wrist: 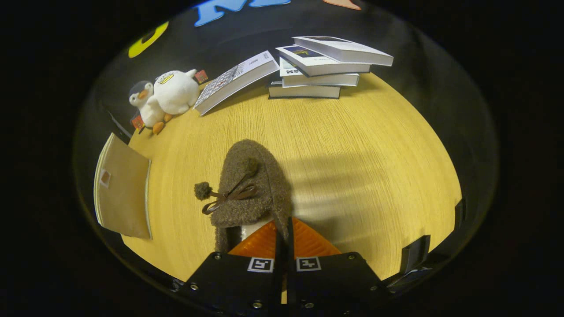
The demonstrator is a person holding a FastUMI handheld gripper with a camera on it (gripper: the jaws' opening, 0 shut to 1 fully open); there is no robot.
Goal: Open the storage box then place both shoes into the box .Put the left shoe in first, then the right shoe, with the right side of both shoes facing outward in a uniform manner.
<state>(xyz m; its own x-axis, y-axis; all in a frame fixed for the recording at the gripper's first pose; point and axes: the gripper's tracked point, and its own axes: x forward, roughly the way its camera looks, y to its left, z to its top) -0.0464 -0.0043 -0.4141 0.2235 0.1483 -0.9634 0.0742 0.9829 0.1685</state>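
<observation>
A brown fuzzy shoe (253, 176) with two pompoms and a thin brown bow points away from me, just ahead of my fingers. My gripper (284, 233) is shut on the rim of its opening, the edge pinched between both fingers. The pale lining shows just left of the fingers. The shoe casts a soft shadow to the right on the yellow wooden table (352, 145). A tan flat panel (123, 191) with a small tag, possibly part of the storage box, stands at the table's left edge.
At the far left corner sit a white plush duck (176, 91) and a plush penguin (144, 103). An open book (235, 81) leans beside a stack of books (321, 66) at the far edge.
</observation>
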